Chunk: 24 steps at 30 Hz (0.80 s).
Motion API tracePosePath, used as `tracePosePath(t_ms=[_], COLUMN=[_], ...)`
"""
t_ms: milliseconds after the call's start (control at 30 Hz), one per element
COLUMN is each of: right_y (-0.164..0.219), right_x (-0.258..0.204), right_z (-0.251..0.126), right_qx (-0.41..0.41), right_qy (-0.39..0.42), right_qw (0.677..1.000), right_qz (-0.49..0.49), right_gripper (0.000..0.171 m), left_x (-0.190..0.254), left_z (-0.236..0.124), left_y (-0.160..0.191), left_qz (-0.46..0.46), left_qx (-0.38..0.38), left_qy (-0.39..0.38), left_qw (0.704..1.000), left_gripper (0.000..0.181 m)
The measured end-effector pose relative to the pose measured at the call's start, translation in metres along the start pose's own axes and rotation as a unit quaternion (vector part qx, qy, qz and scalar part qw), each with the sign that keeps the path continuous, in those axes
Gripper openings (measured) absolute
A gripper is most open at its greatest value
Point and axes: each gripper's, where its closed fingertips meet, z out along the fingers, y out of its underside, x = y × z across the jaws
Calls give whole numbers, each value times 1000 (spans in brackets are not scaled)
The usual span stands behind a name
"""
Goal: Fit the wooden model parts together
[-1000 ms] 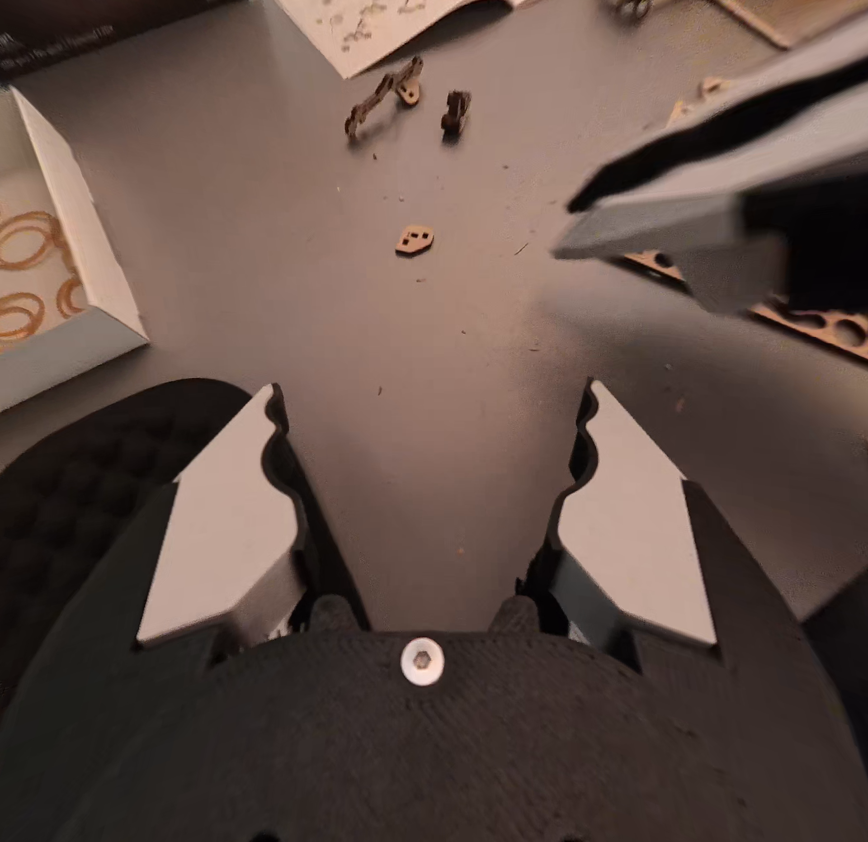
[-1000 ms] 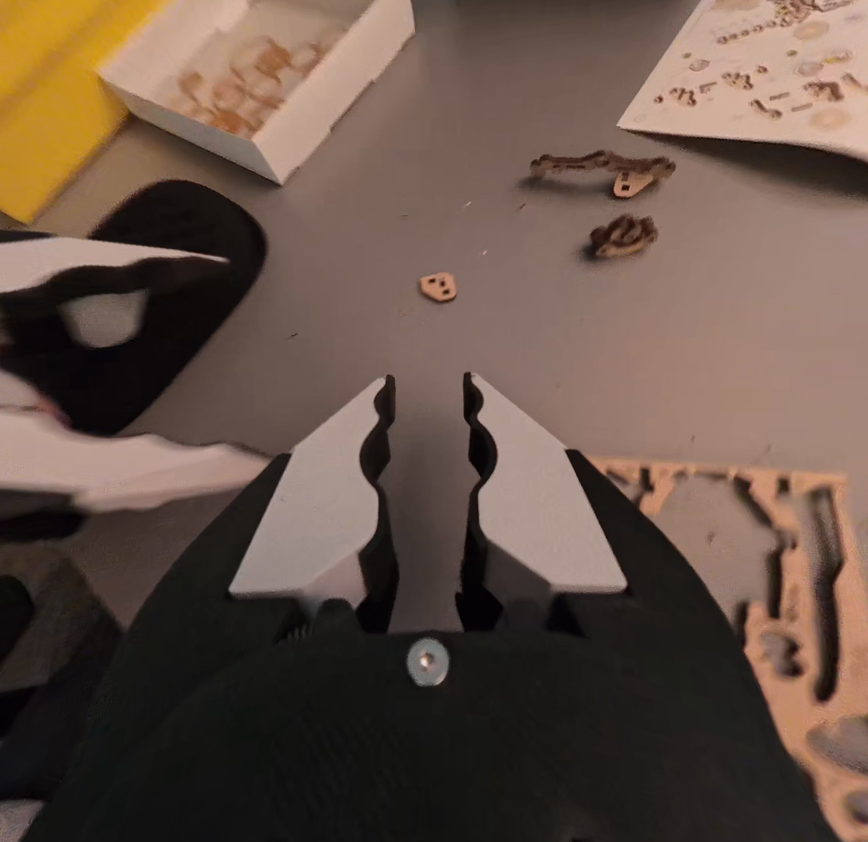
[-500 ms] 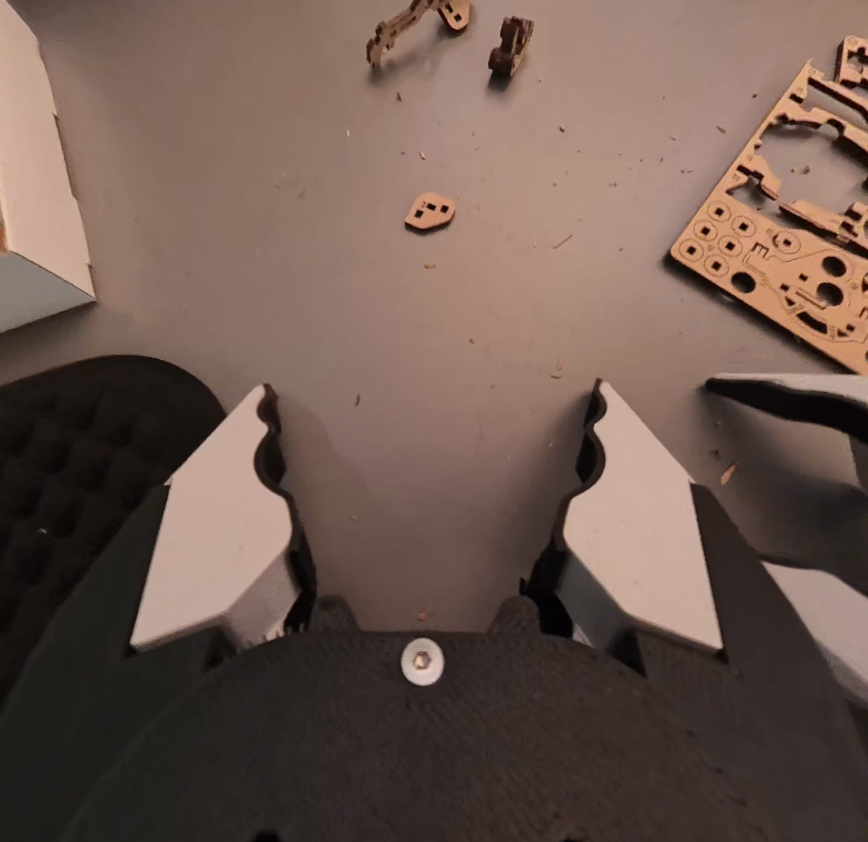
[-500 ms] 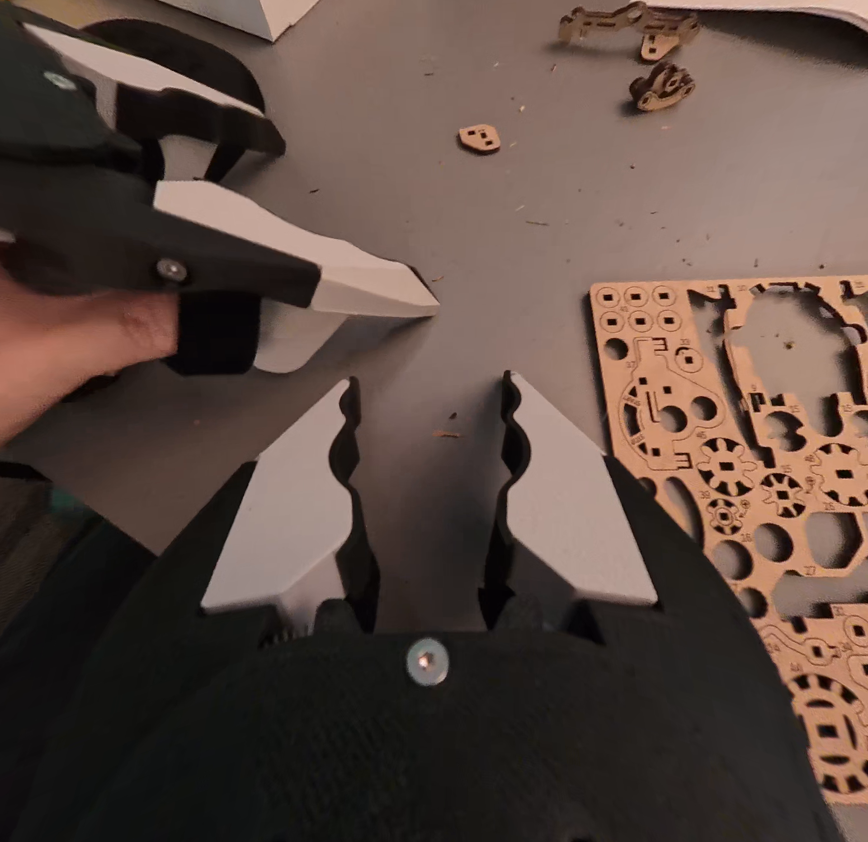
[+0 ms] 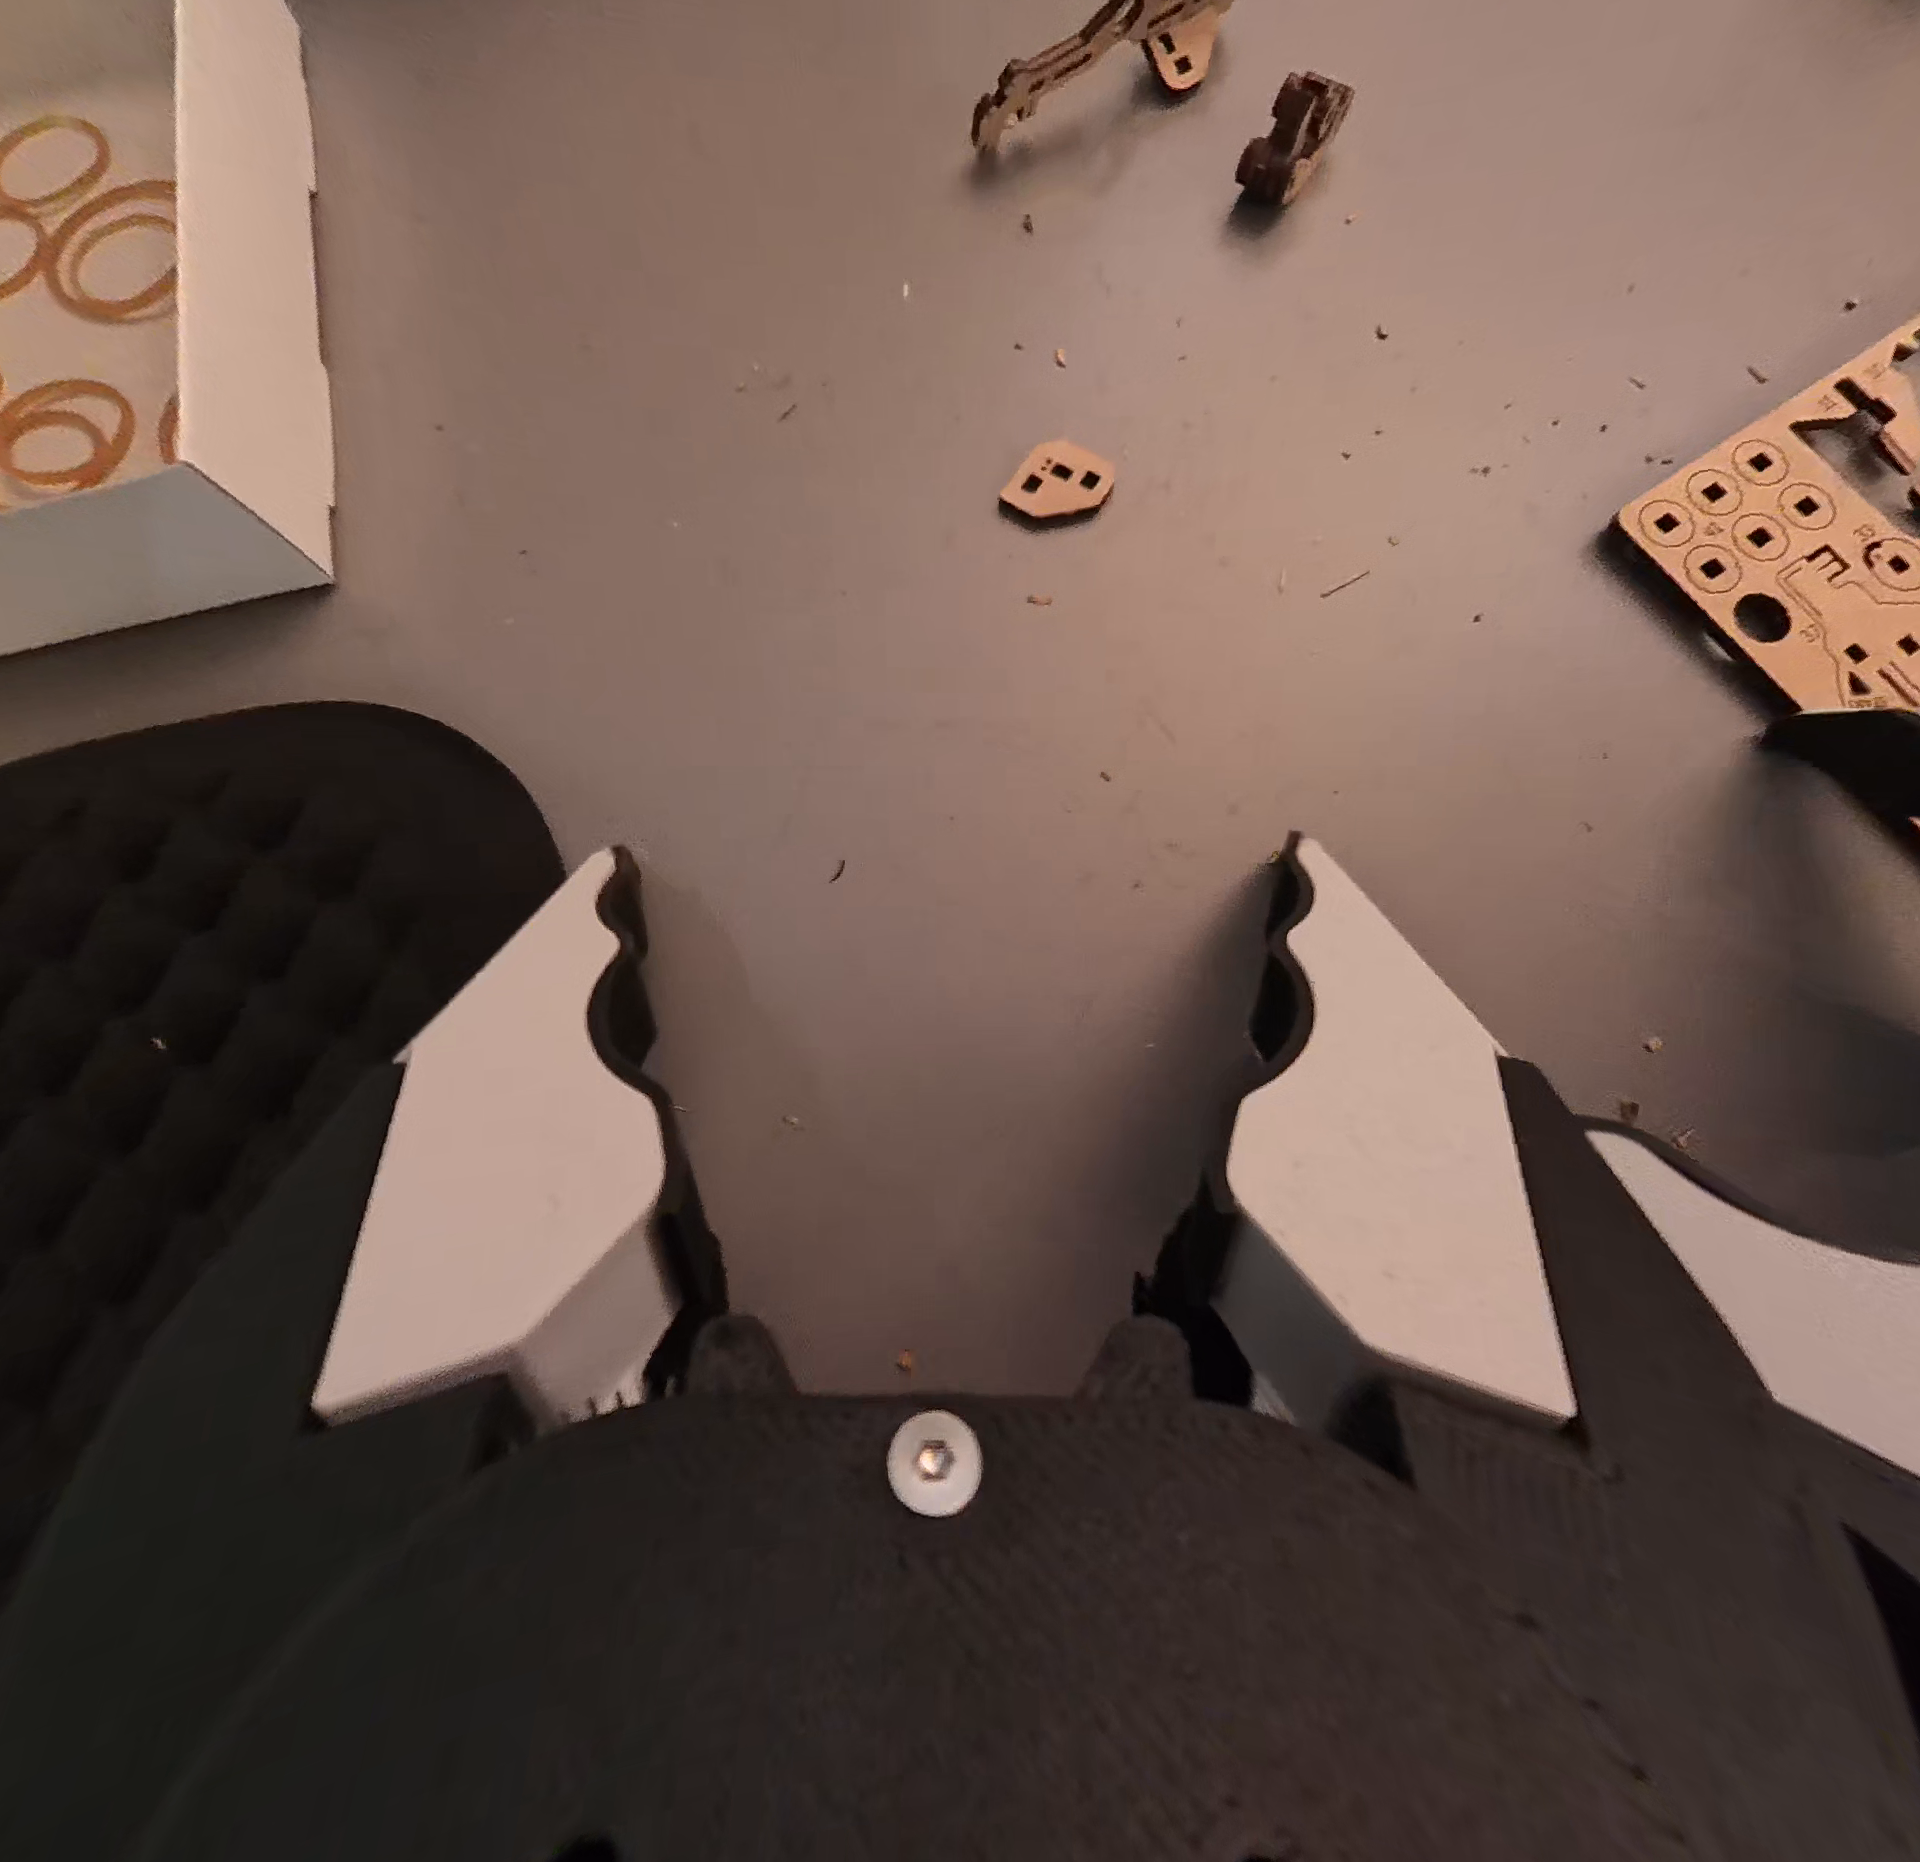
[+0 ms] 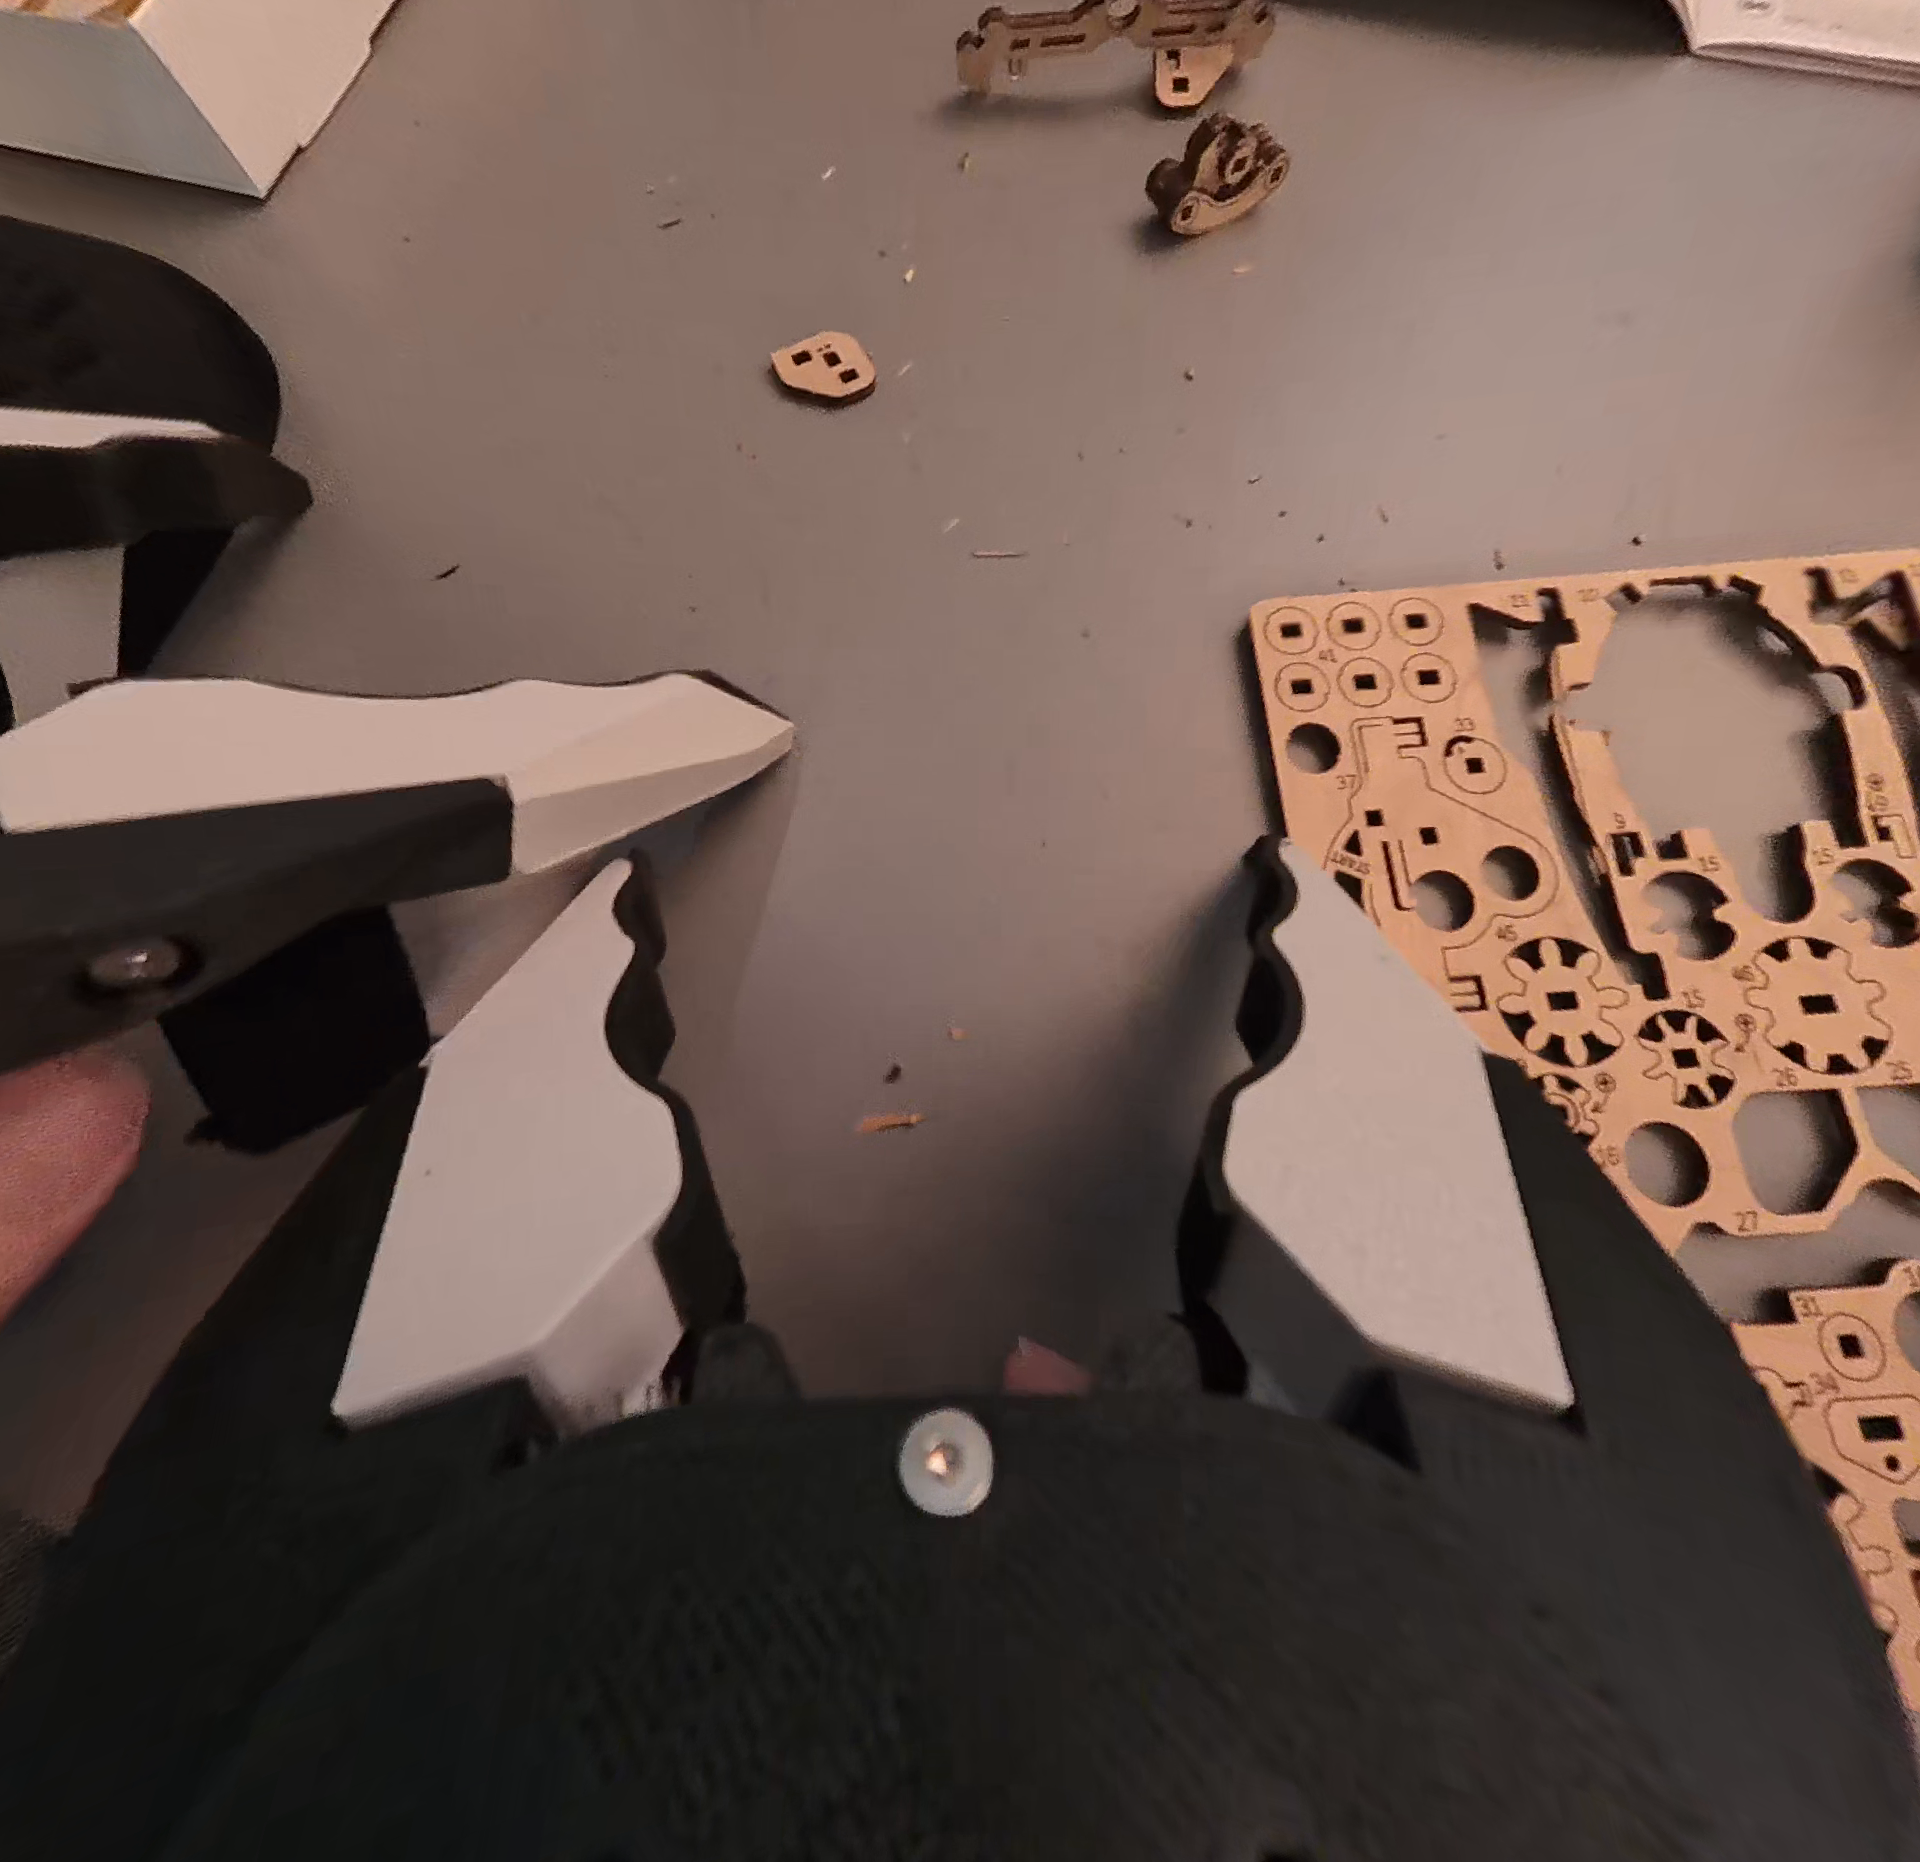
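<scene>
A small flat wooden piece with square holes (image 5: 1058,482) lies on the grey table ahead of both grippers; it also shows in the right wrist view (image 6: 824,369). Farther back lie a long wooden link assembly (image 5: 1107,56) (image 6: 1117,30) and a small dark stacked part (image 5: 1294,139) (image 6: 1218,173). A laser-cut wooden sheet (image 6: 1621,877) (image 5: 1777,576) lies at the right. My left gripper (image 5: 956,856) is open and empty. My right gripper (image 6: 951,862) is open and empty, with its right finger (image 6: 1371,1116) over the sheet's left edge. The left gripper's fingers (image 6: 623,763) cross in from the left.
A white box (image 5: 244,285) with tan rings stands at the far left. A black textured pad (image 5: 197,929) lies near the left gripper. An open booklet (image 6: 1621,4) lies at the back right. Wood chips are scattered on the table. A person's thumb (image 6: 62,1158) shows at the left edge.
Both grippers pulled back toward the table's near side and tilted down. The right gripper's jaws opened from nearly closed to wide. The left gripper stayed open.
</scene>
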Motion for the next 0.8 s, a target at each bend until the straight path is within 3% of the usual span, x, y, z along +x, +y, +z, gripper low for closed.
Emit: tracePosePath(t_ms=[800], right_y=[-5], right_x=[12], right_z=[6], right_qx=[-2], right_qy=[38], right_qw=[999], right_qz=[29], right_gripper=[120], left_x=[-4], left_z=[-1], left_y=[-2], left_qz=[-16], left_qx=[5], left_qy=[-13], left_qw=[1000], left_gripper=[115])
